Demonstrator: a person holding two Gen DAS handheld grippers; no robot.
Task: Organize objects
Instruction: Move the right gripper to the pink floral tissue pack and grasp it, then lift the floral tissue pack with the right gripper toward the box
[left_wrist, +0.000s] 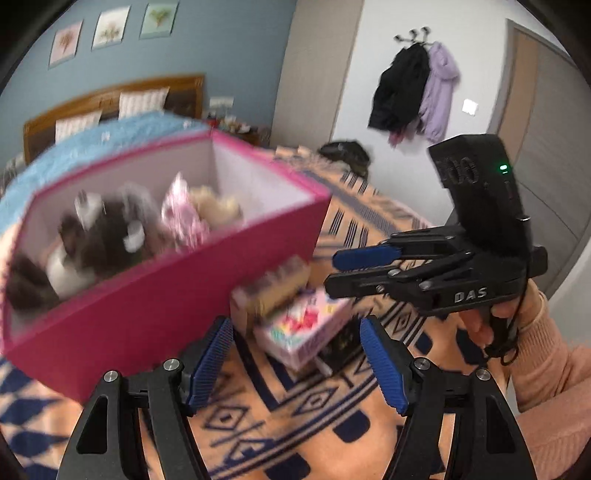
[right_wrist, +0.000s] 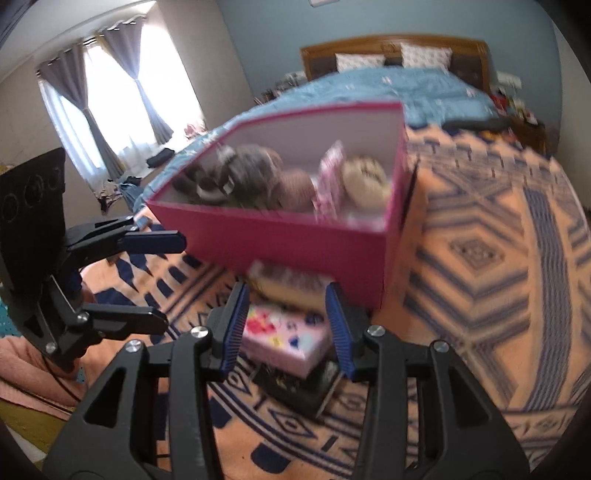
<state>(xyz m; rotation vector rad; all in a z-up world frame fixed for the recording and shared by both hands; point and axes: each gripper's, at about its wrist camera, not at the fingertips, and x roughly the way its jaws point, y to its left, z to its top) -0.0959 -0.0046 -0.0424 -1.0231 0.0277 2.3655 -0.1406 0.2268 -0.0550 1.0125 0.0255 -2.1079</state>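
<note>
Motion blur obscures the pink box (left_wrist: 155, 295) contents; soft items (right_wrist: 258, 177) unidentifiable. Small boxes (right_wrist: 284, 332) partly hidden behind tool fingers (right_wrist: 232, 328).

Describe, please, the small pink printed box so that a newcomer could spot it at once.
Start at the big magenta storage box on the orange patterned blanket. In front of it lies a stack; the pink printed box sits atop a black box, and it alone carries bright multicoloured prints.

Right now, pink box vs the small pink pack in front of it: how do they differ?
The pink box is far larger than the small pink pack. The box is open-topped with plush toys inside; the pack looks closed. The box's outside is plain magenta; the pack is pale pink with colourful print. The box sits straight on the patterned blanket; the pack lies on a dark item. Shared: both pink and boxy, on the bed, ungripped.
</note>
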